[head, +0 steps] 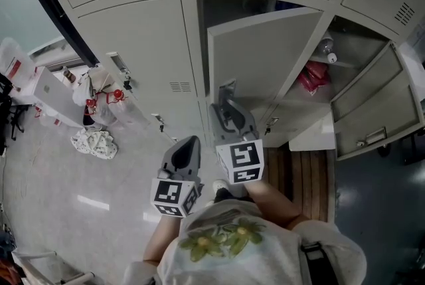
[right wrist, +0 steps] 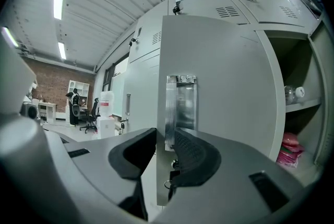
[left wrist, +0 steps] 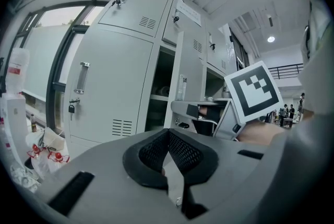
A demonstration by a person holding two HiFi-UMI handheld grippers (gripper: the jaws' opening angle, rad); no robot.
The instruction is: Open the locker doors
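Note:
A bank of grey lockers fills the head view. The middle locker door (head: 265, 58) stands partly open, and my right gripper (head: 229, 114) is shut on its free edge just below the metal handle (right wrist: 181, 105). In the right gripper view the door (right wrist: 224, 103) edge runs between the two pads of the right gripper (right wrist: 164, 137). Lower and to the left, my left gripper (head: 189, 144) hangs free of the lockers. Seen in its own view, the left gripper (left wrist: 167, 137) is shut with nothing in it. The left locker door (head: 133, 51) is closed, a padlock hanging under its handle (left wrist: 82, 77).
The right locker door (head: 378, 111) hangs wide open; a pink bag (head: 315, 78) and a bottle (head: 325, 48) sit inside. Bags (head: 96, 97) and a white cloth (head: 96, 143) lie on the floor at the left. A wooden platform (head: 309, 177) lies under the lockers.

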